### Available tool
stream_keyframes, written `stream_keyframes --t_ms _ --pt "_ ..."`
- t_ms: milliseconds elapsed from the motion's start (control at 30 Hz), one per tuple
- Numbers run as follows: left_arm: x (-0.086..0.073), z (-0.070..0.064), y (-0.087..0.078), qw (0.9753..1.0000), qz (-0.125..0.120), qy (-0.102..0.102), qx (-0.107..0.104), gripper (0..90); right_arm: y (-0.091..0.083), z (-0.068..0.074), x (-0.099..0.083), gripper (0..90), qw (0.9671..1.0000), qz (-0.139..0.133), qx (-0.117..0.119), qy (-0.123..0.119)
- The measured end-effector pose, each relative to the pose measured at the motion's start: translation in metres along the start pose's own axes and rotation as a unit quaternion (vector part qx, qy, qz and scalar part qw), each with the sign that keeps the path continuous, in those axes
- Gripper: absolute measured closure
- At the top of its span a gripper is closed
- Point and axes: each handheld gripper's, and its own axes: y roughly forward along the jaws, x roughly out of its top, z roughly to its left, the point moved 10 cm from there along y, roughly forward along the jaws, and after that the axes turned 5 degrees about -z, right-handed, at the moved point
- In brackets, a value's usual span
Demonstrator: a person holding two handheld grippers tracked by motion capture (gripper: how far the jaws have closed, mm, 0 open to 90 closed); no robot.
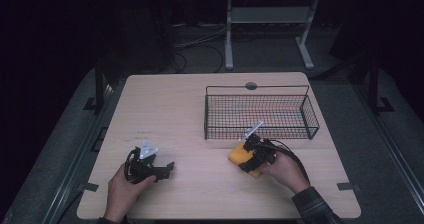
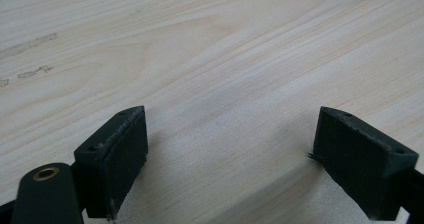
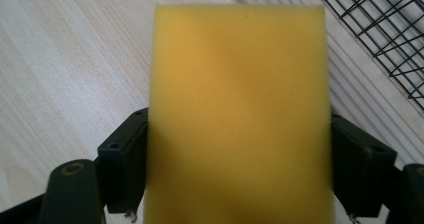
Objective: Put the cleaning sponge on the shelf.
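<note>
A yellow sponge [image 3: 240, 114] sits clamped between the jaws of the right gripper [image 1: 254, 154], low on the tabletop [image 1: 200, 104] just in front of the black wire basket [image 1: 260, 111]. Well apart to the left, the left gripper [image 1: 150, 168] rests wide open and holds nothing.

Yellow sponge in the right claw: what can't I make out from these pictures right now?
- Sponge near end: cut off by the bottom edge of the right gripper view; its surface is blurred, too close to the camera.
- Sponge in the high view: mostly hidden under the right claw and hand; whether it is lifted off the table can't be told.
- Wire basket contents: too small and dim behind the mesh.
</note>
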Motion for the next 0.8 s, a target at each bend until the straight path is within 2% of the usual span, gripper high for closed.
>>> stream_keyframes --t_ms 800 --pt "0.000 0.000 0.000 1.0000 0.000 0.001 0.000 13.4 -0.032 0.001 0.005 22.2 0.9998 -0.015 0.009 -0.004"
